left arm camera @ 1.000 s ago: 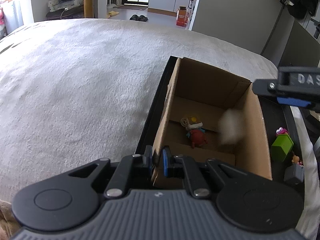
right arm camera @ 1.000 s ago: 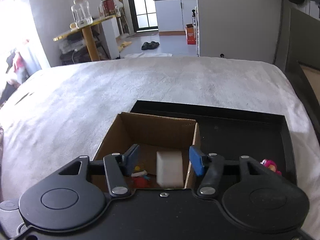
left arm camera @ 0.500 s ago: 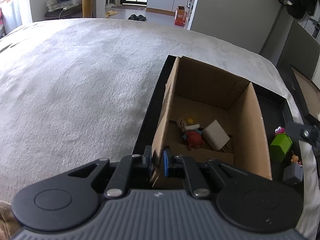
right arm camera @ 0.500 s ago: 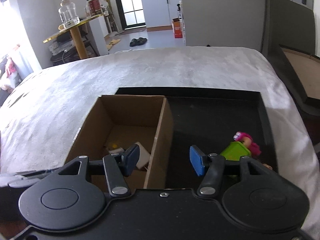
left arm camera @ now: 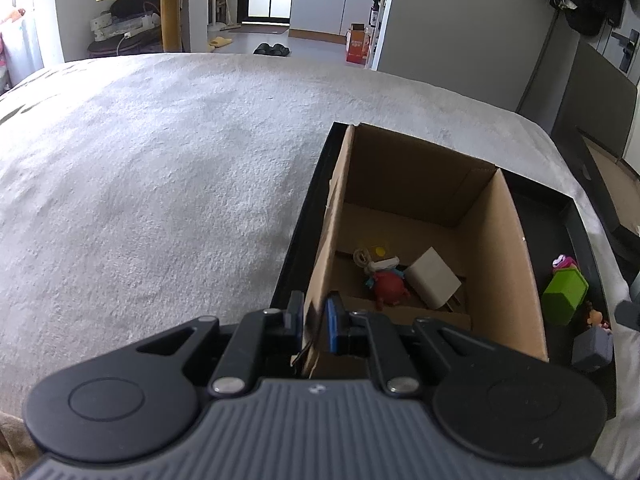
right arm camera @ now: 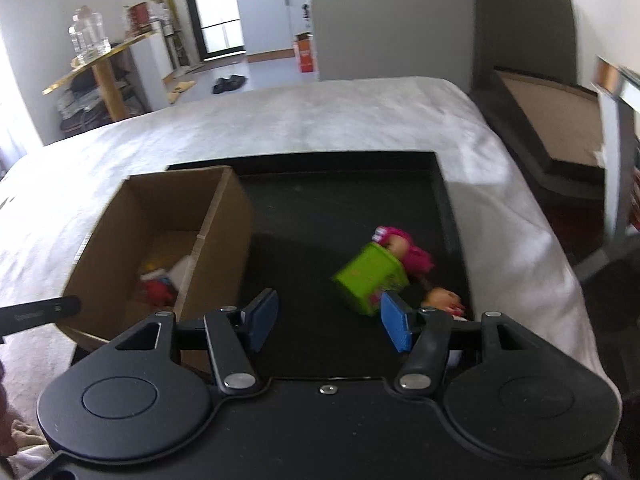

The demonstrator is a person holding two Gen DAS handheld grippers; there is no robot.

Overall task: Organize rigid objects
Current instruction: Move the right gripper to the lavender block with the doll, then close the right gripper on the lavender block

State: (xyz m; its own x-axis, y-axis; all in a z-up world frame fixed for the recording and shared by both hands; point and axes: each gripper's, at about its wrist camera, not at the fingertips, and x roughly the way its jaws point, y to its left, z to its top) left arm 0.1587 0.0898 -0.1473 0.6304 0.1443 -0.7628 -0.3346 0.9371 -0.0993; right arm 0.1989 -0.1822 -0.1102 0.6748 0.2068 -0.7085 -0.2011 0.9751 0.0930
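Observation:
A cardboard box stands on the left of a black tray; the box also shows in the right wrist view. Inside lie a white block and a red figure. My left gripper is shut on the box's near left wall. On the tray right of the box sit a green cube toy with a pink head, a small doll and a grey block. My right gripper is open and empty, just short of the green cube.
The tray rests on a grey-white blanket over a bed. A dark flat box with a cardboard liner lies off the right side. Room furniture stands far behind.
The white block dropped from my right gripper into the box. My right gripper then swung right, from above the box to over the tray by the green cube. My left gripper kept hold of the box wall.

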